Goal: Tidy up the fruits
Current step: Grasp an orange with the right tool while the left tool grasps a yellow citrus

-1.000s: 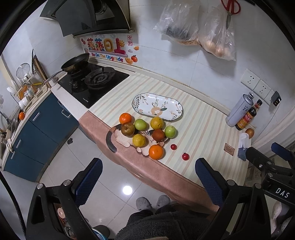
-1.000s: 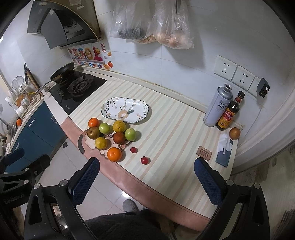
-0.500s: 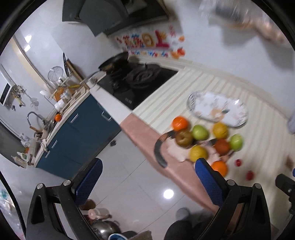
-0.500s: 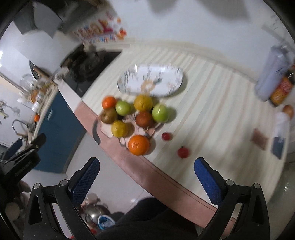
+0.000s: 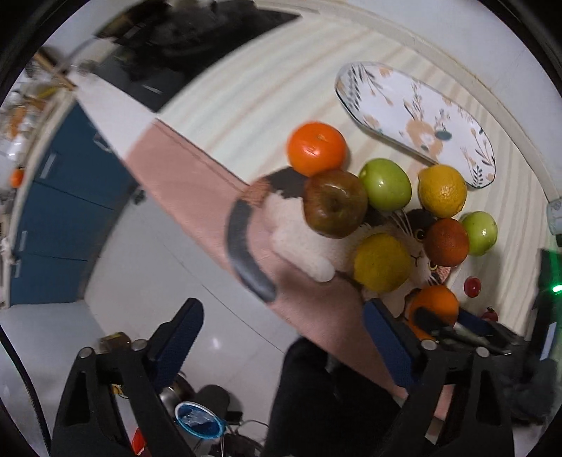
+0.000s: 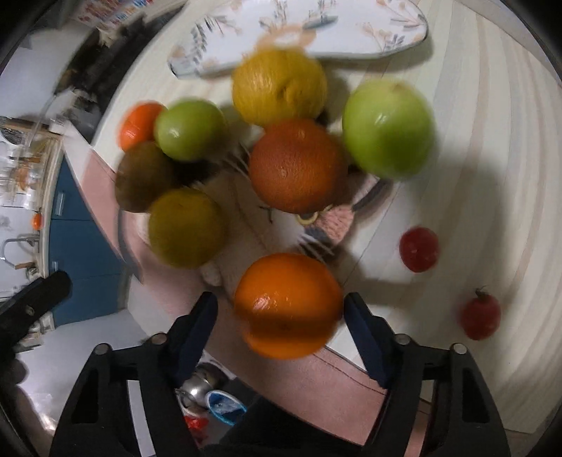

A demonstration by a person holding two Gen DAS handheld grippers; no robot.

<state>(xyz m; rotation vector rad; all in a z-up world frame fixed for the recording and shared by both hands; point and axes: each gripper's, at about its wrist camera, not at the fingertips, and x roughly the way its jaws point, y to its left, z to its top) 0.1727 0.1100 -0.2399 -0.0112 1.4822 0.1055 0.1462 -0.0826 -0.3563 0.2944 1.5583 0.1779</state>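
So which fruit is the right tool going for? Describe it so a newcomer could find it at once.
Start at the flowered oval plate on the striped counter; the fruit pile lies on a cat-shaped mat before it. Nearest the counter's pink edge sits a bright orange, between the closing right tool. The other oranges are darker or farther back.

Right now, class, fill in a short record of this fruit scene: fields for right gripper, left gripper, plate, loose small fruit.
right gripper: jaws closing around the near orange, pads not yet touching it
left gripper: jaws closing, nothing between them, over the counter edge
plate: oval, floral, no fruit on it
loose small fruit: two red tomatoes on the striped cloth, right of the pile
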